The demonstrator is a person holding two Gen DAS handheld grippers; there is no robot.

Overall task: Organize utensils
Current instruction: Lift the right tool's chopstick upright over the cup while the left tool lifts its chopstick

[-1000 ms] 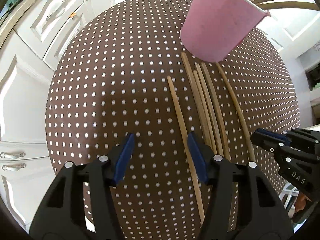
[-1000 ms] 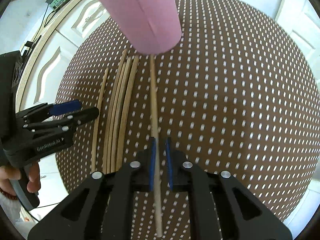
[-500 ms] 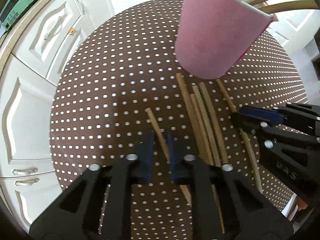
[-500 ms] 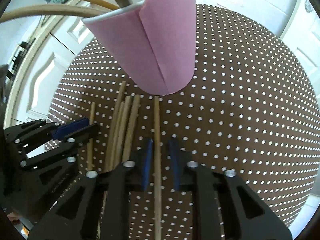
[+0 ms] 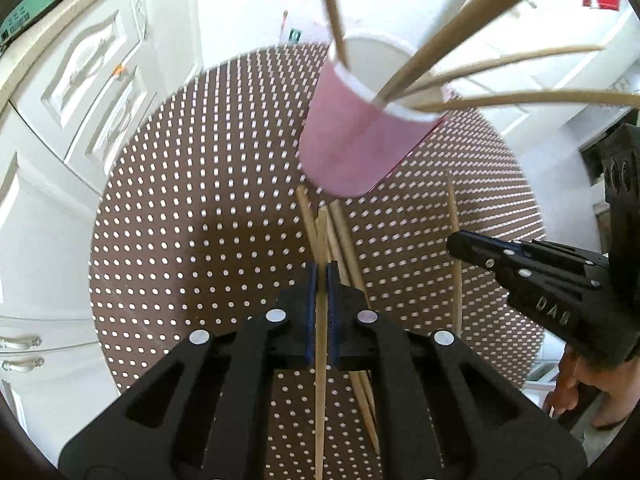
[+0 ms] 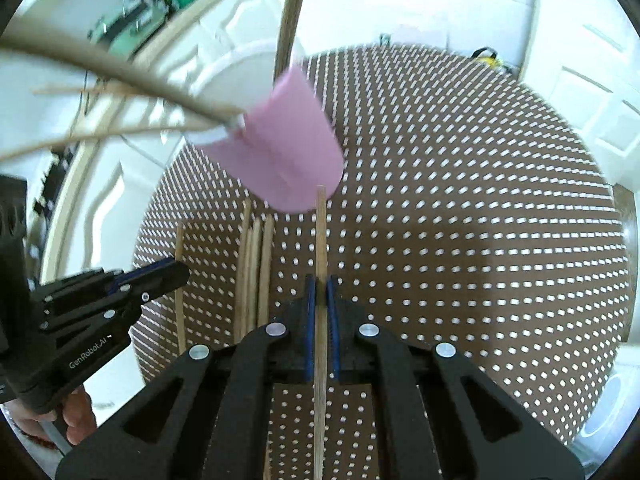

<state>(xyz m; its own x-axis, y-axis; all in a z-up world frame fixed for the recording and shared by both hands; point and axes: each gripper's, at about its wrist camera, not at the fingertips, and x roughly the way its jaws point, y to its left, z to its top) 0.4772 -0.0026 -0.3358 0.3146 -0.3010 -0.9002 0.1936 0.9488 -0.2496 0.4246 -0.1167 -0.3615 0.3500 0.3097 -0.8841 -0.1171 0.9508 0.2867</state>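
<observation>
We hold a two-finger gripper in each hand above a round table covered in a brown cloth with white dots (image 5: 192, 208). Our left gripper (image 5: 320, 276) is pinched nearly closed around one thin wooden chopstick (image 5: 320, 380), gripped partway along its length. Our right gripper (image 6: 321, 290) is pinched the same way on a second chopstick (image 6: 320, 232), whose far tip points toward a pink paper cup (image 6: 292, 160) near the table's middle.

The chopsticks look light, stiff and smooth, so they will probably pivot or slip in the pads unless held near the middle. The cup looks light and likely to tip if knocked.

Counting: one cup, holding about five chopsticks (image 5: 500, 60), though motion blur makes that uncertain. A bundle of about three more lies on the cloth (image 6: 256, 272) just in front of the cup, and the right view shows another single one (image 6: 179, 280) lying apart by the left gripper.
</observation>
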